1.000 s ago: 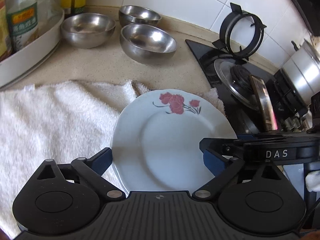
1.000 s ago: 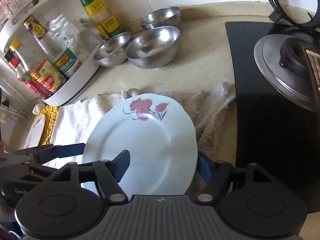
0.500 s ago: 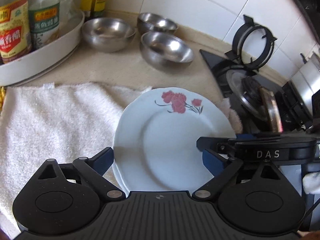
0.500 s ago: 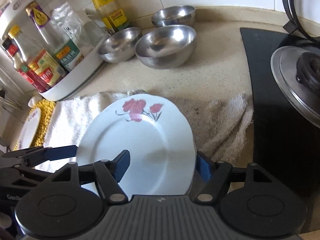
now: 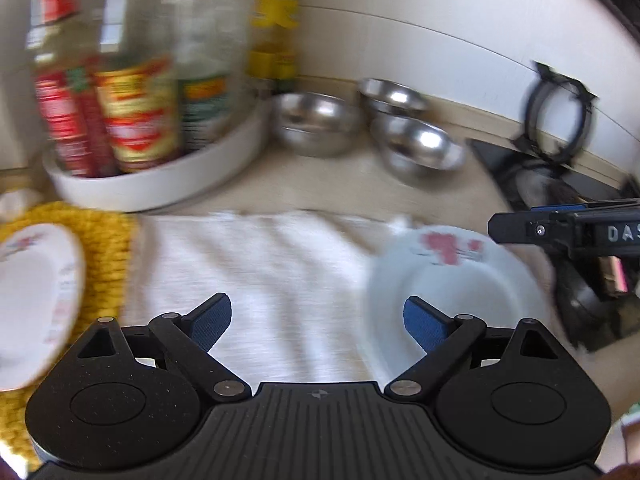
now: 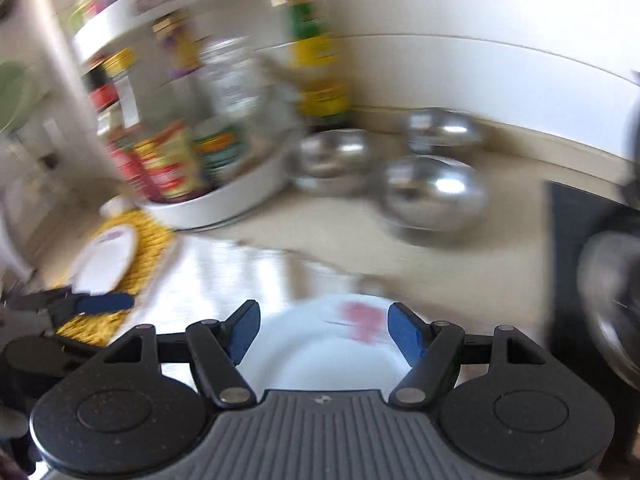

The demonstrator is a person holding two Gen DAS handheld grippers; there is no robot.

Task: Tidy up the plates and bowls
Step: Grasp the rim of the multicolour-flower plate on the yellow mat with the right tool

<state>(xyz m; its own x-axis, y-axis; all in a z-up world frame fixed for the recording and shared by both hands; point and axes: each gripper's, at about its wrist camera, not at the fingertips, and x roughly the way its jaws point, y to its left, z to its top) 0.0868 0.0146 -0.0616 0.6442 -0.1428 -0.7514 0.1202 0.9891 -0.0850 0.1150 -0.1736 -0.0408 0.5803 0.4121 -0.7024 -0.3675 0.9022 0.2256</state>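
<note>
Left gripper (image 5: 317,317): jaws wide apart, empty, over the towel (image 5: 260,276).
Right gripper (image 6: 323,330): jaws wide apart, gripping nothing, flowered plate (image 6: 320,352) beneath.
Left view only: plate (image 5: 452,276) on the towel's right end.
Right view only: left gripper (image 6: 100,303) beside a second plate (image 6: 106,258).

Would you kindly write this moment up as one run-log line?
left gripper: open, over white towel | right gripper: open, above rose plate, not gripping | second plate: on yellow mat | steel bowls: unstacked

Sauce bottles (image 5: 132,120) crowd a white tray (image 5: 160,184) (blurred) beside a towel (image 5: 280,272).
</note>
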